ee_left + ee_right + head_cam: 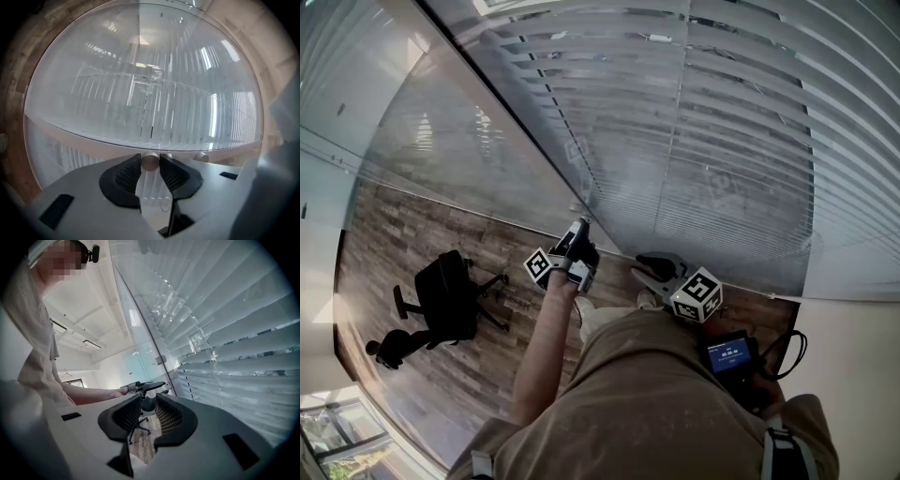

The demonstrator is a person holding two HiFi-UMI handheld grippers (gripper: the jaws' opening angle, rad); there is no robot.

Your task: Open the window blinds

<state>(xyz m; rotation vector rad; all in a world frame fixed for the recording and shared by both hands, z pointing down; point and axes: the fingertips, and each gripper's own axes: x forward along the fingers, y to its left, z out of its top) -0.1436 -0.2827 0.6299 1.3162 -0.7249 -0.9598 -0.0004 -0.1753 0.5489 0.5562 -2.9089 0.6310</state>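
White slatted blinds (722, 141) hang shut over the window ahead of me, and they also fill the left gripper view (154, 108) and the right side of the right gripper view (234, 333). My left gripper (580, 230) is held out level at the blinds' left edge. Its black pads are shut on the round white end of the blinds' wand (150, 162). My right gripper (645, 267) hangs lower right, close to my body and apart from the blinds. Its jaws (149, 404) stand open with nothing between them.
A glass partition wall (441, 141) runs off to the left of the blinds. A black office chair (441, 300) stands on the wood floor (403, 234) at left. A small device with a blue screen (729, 356) hangs at my waist.
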